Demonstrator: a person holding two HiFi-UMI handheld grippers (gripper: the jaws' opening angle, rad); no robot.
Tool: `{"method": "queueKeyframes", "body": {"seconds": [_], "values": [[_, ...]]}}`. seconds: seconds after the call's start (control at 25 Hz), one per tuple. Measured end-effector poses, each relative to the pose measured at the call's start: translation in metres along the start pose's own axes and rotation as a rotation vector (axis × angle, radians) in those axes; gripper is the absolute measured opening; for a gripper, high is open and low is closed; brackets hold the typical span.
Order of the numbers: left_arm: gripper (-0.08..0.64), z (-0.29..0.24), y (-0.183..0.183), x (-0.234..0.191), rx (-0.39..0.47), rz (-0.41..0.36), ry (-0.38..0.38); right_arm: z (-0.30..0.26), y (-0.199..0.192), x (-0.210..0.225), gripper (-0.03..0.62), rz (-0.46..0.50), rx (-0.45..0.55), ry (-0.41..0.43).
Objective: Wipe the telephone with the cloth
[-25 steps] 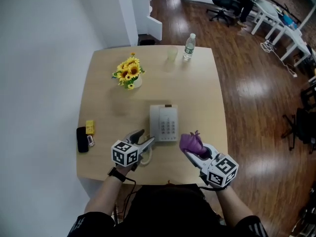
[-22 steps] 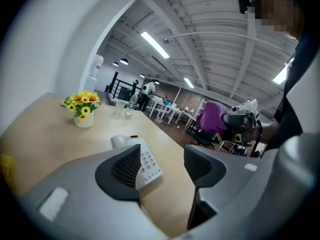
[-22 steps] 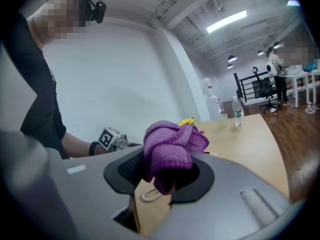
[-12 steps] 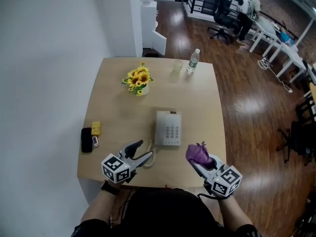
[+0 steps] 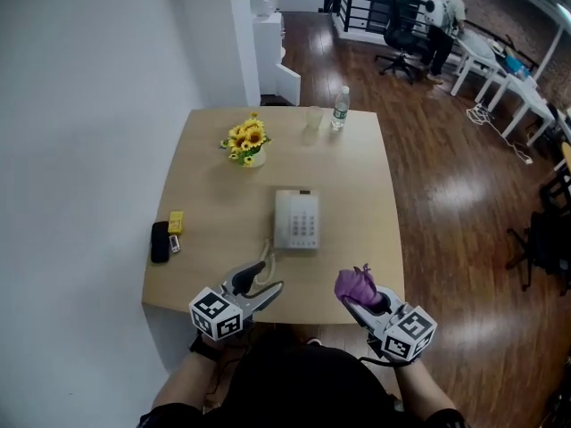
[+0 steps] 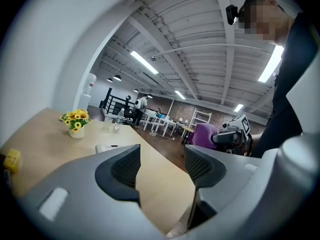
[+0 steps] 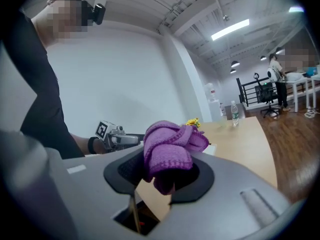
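Head view: the telephone (image 5: 297, 220) lies flat near the middle of the wooden worktop (image 5: 223, 194), its keypad facing up and its cord (image 5: 266, 253) trailing off its near left corner. Both tongs are at the near edge of the worktop, well apart from the telephone. The left tongs (image 5: 270, 277) point toward the cord's end, and their jaws stand wide with nothing between them. In the left gripper view only the bare worktop shows through the gap of the left tongs (image 6: 161, 164).

The right tongs (image 5: 358, 294) are off to the near right of the telephone and grip a bunched purple cloth (image 5: 354, 283). In the right gripper view the jaws of the right tongs (image 7: 167, 176) close on the cloth (image 7: 167, 146), which bulges up above them in thick folds.

At the far side of the worktop stand a small pot of yellow flowers (image 5: 248, 141), a clear cup (image 5: 312, 117) and a water bottle (image 5: 340, 107). By the left edge lie a small yellow item (image 5: 176, 222) and a black one (image 5: 160, 241), side by side.
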State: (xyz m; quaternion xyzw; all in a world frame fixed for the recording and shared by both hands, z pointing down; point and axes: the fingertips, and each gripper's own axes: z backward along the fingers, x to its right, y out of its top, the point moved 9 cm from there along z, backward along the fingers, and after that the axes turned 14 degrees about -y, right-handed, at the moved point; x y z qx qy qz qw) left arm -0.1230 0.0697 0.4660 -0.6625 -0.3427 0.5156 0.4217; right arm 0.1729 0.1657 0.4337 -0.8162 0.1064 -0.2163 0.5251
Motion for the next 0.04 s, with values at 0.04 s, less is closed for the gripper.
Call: {"method": "queueKeyframes", "body": {"seconds": [0.04], "values": [[0.268,-0.0024,-0.003,0.0108,-0.008,-0.004,-0.003,0.0102,-0.0062,-0.0012,0.14,-0.004,-0.004,0.002]]}}
